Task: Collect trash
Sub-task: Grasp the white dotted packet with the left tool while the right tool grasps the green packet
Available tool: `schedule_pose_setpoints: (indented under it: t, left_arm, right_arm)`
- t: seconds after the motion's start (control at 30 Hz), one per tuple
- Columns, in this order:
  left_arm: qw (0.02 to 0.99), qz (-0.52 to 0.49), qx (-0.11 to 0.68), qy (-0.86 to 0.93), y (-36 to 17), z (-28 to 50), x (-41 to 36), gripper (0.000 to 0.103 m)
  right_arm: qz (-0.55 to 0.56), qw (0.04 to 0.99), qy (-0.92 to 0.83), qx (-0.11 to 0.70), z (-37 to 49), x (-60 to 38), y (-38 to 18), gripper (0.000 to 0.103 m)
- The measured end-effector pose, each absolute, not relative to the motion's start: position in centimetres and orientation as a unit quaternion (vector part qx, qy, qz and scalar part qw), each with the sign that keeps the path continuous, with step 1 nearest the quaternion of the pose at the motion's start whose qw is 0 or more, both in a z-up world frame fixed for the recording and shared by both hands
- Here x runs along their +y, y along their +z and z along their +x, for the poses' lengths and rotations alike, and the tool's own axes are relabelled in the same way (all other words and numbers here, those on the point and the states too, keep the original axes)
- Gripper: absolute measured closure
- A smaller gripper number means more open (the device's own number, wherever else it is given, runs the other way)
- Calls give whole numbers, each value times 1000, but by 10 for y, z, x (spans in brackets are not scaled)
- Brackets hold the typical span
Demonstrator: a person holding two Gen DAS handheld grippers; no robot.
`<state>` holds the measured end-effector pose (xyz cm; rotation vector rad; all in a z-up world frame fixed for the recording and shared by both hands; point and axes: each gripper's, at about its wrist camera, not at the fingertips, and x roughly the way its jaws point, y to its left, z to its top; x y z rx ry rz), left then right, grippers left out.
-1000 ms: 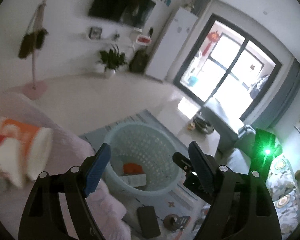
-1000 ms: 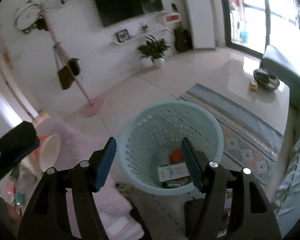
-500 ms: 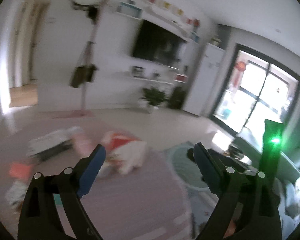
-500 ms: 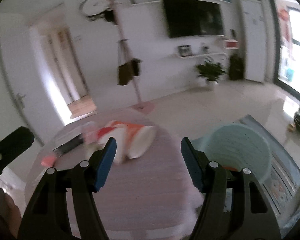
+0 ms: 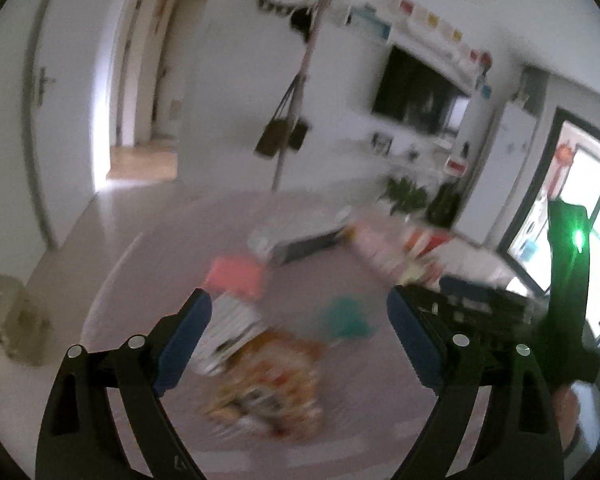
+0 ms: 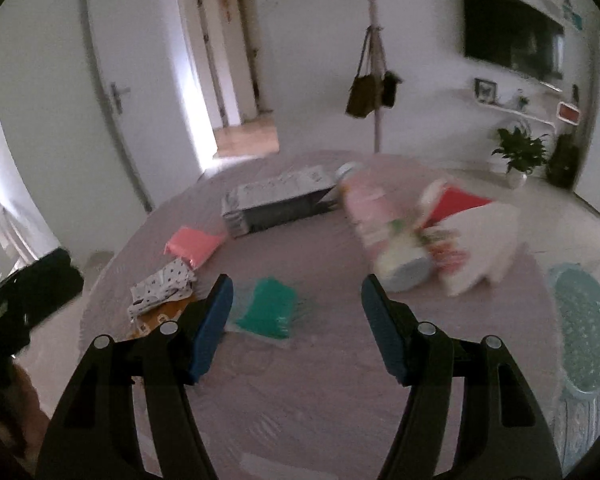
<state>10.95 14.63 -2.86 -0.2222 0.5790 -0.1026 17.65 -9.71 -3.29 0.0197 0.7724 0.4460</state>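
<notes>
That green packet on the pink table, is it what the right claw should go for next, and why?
Probably yes: lower the right claw onto the green packet. Its jaws are open and empty, the packet lies flat just ahead between them, and the basket waits at the table's right edge.

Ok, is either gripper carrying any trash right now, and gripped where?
Nothing is held. The left gripper and right gripper both stand open with empty jaws above the pink table, where the trash lies.

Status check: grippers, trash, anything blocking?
Left gripper and right gripper open, empty. Teal wrapper and other litter on pink round table. Nothing blocking.
</notes>
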Motion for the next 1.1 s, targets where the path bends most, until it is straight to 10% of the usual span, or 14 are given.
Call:
schedule_pose_setpoints:
  t: [0.33, 1.1]
  left_arm:
    - [929, -63, 364, -18, -83, 126, 172, 21]
    - [927, -62, 369, -9, -95, 133, 171, 100]
  right_arm:
    - [32, 875, 196, 441, 209, -74, -92, 40]
    - [-31, 895, 169, 413, 203, -58, -94, 69]
